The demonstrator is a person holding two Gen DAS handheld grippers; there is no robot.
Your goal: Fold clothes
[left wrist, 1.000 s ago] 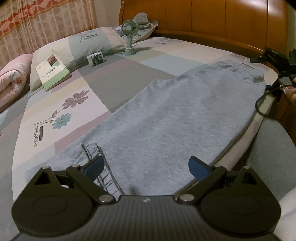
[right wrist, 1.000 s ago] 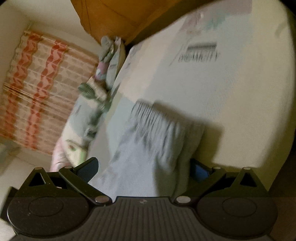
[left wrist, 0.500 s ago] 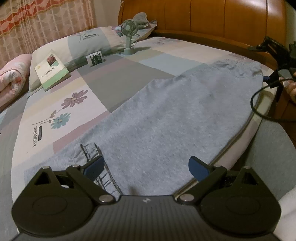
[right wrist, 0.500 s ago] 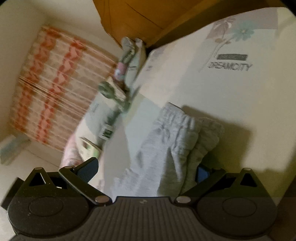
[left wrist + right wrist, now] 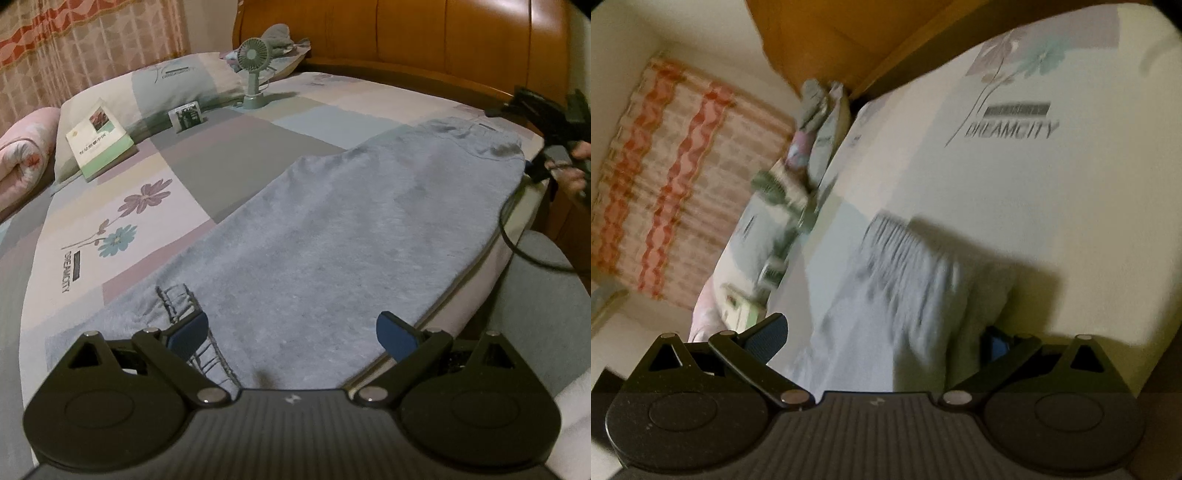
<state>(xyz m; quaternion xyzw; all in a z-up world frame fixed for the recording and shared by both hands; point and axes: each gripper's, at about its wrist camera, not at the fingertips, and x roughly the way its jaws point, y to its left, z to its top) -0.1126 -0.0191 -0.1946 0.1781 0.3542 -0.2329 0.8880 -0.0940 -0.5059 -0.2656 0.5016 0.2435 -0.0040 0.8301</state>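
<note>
The grey sweatpants (image 5: 332, 236) lie flat along the bed (image 5: 229, 162) edge; since 1 second ago the waistband has risen, then settled back. My right gripper (image 5: 886, 332) seems spread with the waistband (image 5: 905, 258) between its fingers, though blurred. My left gripper (image 5: 291, 330) hovers spread over the leg end, so folding hasn't started.

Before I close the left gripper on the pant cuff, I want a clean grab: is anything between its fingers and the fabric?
Nothing visible. The left gripper hangs open over the cuff end of the gray sweatpants, bare fabric between its fingers. The fan, book and small card sit far off near the pillows.
</note>
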